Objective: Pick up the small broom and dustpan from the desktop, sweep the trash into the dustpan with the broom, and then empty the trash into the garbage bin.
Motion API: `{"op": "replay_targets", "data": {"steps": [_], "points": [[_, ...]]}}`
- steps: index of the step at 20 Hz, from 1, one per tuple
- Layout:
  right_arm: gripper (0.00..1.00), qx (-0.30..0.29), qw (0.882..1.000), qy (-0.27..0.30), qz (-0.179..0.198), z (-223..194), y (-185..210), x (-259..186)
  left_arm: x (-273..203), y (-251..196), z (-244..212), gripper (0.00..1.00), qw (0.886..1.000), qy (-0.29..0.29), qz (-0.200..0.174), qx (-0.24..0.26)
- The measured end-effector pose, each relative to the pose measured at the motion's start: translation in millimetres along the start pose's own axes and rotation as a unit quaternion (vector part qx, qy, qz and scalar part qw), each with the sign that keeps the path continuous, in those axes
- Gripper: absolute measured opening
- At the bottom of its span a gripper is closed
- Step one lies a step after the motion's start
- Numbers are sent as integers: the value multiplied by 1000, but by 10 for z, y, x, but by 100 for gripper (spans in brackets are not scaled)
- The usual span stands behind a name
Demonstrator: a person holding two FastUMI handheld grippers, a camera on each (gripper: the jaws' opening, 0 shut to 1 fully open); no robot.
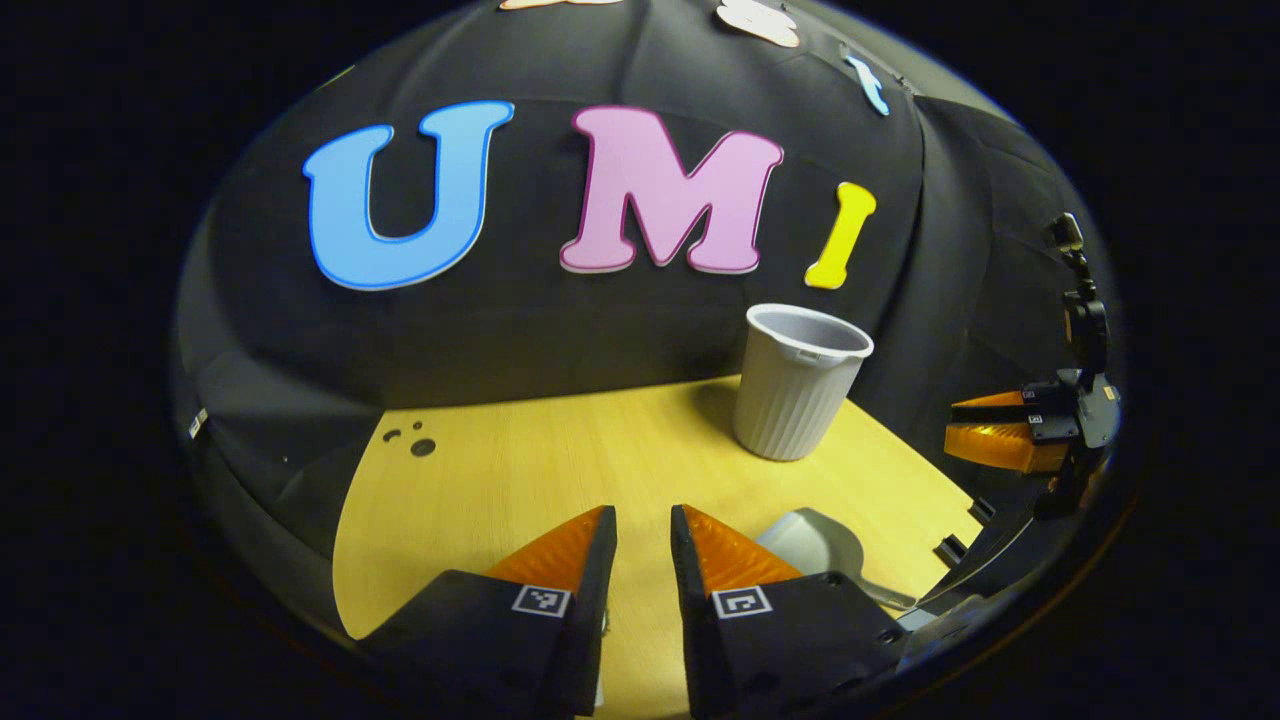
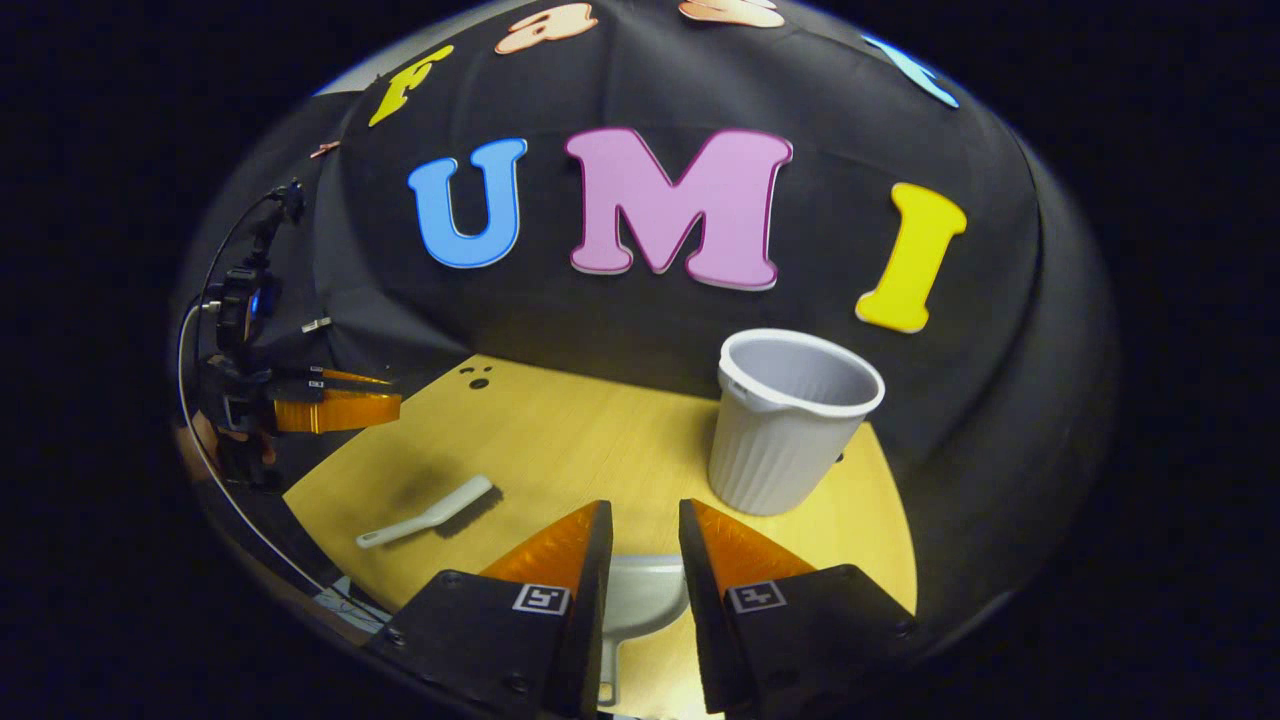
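In the left gripper view the left tool (image 1: 643, 545) hangs above the wooden counter (image 1: 520, 470) with its two orange fingers a narrow gap apart and nothing between them; the grey dustpan (image 1: 815, 545) lies on the counter just to the right of its right finger, and the ribbed grey garbage bin (image 1: 795, 385) stands upright farther back to the right. In the right gripper view the right tool (image 2: 645, 545) is likewise parted a little and empty, with the dustpan (image 2: 640, 595) lying on the counter directly below and between its fingers, the bin (image 2: 785, 425) standing near on the right, and the small white broom (image 2: 430, 512) lying flat well to the left, apart from both. The other tool shows at the far edge of each view, off the counter's side, holding nothing that can be made out.
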State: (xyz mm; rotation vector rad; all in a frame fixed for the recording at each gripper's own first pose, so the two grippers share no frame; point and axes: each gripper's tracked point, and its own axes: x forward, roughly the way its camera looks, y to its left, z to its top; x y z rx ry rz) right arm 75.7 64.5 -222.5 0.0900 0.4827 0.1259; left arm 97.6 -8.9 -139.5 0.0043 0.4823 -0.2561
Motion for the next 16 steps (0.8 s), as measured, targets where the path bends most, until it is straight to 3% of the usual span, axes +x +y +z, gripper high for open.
{"op": "replay_targets", "data": {"steps": [4,9,15,16], "points": [[42,-1,999,-42,-7,225,-3,-220,-159,-99,277,37,998,-59,2,3],[39,1,998,-57,-13,266,111,-193,-186,-240,243,37,998,-59,-8,-5],[36,11,998,-58,-16,314,200,-245,-256,-133,290,37,997,-67,-2,23],[41,12,998,-59,-19,317,221,-262,-274,-118,292,37,997,-68,-4,26]]}}
